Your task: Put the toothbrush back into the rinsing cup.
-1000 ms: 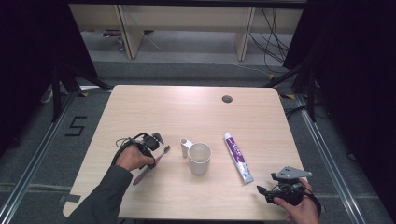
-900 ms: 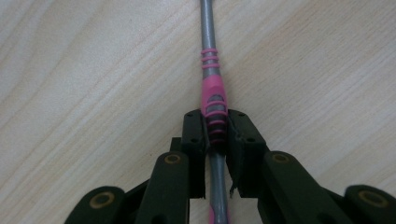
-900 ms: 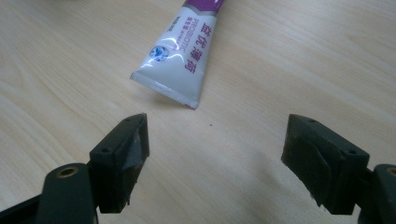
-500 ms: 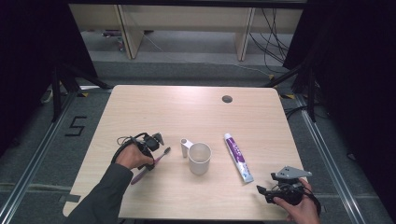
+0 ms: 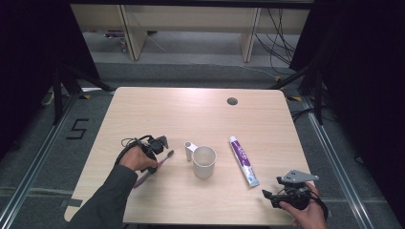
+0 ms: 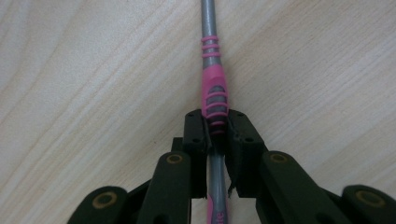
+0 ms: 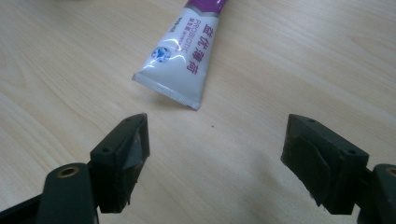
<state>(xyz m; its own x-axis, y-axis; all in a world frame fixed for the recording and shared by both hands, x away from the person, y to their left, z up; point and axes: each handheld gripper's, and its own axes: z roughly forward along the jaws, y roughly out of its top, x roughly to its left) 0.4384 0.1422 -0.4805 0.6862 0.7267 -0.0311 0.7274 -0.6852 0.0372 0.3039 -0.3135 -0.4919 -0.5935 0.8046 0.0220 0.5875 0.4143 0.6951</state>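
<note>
I have the left tongs (image 6: 216, 140) clenched on the toothbrush (image 6: 214, 88), both jaws pressed against its pink and grey handle, which lies flat on the wooden surface (image 5: 181, 114) and runs straight away from the camera in the left gripper view. From the high view, the left tongs (image 5: 160, 145) sit at the left-centre of the surface with the toothbrush (image 5: 154, 168) angled under my hand, its head end pointing toward the cup (image 5: 204, 162). The cup is white, upright, near the middle, with its handle turned toward the toothbrush (the 2 are close but apart). Just right of the cup lies the toothpaste tube (image 5: 243, 160), white with a purple band, cap end away from me. My right tongs (image 7: 215, 158) are released, jaws spread wide just above the surface, with the flat crimped end of the toothpaste tube (image 7: 187, 65) a little ahead of them and nothing between them. In the high view the right tongs (image 5: 268, 195) rest near the front right corner.
</note>
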